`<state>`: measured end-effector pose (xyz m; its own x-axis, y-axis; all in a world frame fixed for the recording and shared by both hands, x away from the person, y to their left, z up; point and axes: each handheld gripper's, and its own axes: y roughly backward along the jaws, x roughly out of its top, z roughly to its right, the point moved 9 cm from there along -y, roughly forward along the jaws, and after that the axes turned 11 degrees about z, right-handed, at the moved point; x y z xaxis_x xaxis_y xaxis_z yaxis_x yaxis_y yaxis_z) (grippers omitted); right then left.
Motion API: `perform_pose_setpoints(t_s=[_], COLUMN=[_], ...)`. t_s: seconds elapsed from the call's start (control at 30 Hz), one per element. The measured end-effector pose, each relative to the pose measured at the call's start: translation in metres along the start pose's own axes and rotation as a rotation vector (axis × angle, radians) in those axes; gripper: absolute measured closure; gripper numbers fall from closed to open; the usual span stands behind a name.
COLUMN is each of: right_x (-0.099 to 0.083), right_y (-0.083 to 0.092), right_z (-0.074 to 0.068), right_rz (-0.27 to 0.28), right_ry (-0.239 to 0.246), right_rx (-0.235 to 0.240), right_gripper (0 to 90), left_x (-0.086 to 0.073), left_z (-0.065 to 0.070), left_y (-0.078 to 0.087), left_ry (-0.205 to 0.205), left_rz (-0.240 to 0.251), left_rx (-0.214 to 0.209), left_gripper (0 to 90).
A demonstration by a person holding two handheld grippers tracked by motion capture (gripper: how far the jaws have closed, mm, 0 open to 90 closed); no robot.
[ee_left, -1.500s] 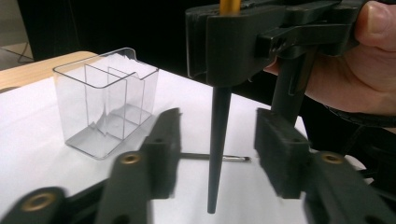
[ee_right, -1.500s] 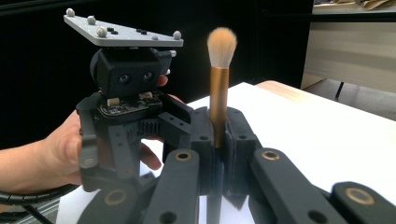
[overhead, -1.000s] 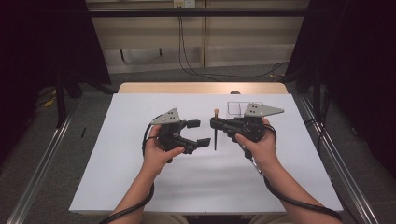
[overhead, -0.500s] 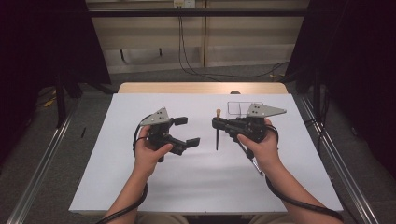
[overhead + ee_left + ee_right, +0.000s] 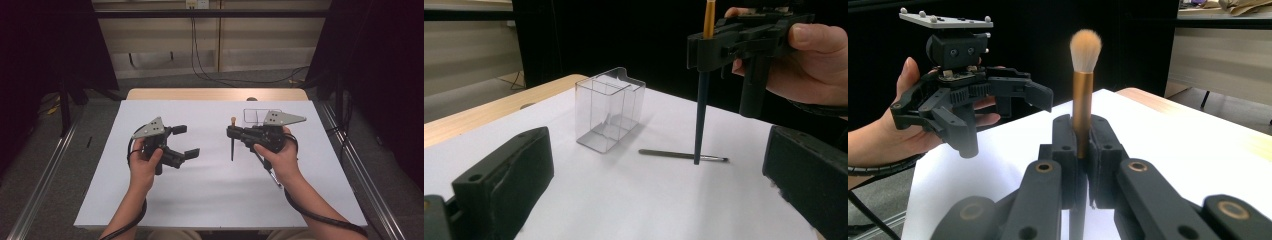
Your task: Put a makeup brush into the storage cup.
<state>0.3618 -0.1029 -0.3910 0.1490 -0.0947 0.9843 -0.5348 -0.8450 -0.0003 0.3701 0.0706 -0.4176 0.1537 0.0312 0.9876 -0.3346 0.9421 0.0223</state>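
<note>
The right gripper [image 5: 233,132] held a brush [image 5: 1083,85] upright, a clear box [image 5: 610,108] just behind it, perhaps empty, while the left gripper [image 5: 185,141] gaped wide.

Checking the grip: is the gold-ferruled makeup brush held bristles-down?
No, the right gripper clamps the makeup brush with its bristles pointing up.

The high view looks forward and down on the white-covered table [image 5: 210,200] from the near side, well above it. The left gripper view sits low over the table, facing right toward the right gripper [image 5: 704,45] and the clear plastic box [image 5: 610,109]. The right gripper view faces left, close behind its gold-ferruled brush [image 5: 1083,90], toward the left gripper [image 5: 998,95]. All three views share the table's middle.
</note>
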Motion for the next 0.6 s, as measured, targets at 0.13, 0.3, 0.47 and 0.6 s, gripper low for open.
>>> perform_pose_setpoints(t_s=[0.13,0.3,0.47,0.6], right_x=[0.000,0.000,-0.001,-0.001], right_y=[0.001,0.003,0.004,0.005], right_z=[0.000,0.001,0.002,0.002], right_rz=[0.001,0.002,0.001,0.002], right_ry=[0.000,0.002,0.002,0.002], right_rx=[-0.001,-0.004,-0.004,-0.006], right_gripper=[84.0,84.0,84.0,84.0], left_x=[0.001,-0.001,-0.001,-0.002], left_z=[-0.002,-0.003,-0.005,-0.007], left_y=[0.008,0.016,0.024,0.030], left_ry=[0.005,0.000,-0.001,-0.006], left_rz=[0.014,0.008,0.011,0.009], left_rx=[0.013,0.018,0.024,0.031], left_gripper=[0.1,0.0,0.0,0.0])
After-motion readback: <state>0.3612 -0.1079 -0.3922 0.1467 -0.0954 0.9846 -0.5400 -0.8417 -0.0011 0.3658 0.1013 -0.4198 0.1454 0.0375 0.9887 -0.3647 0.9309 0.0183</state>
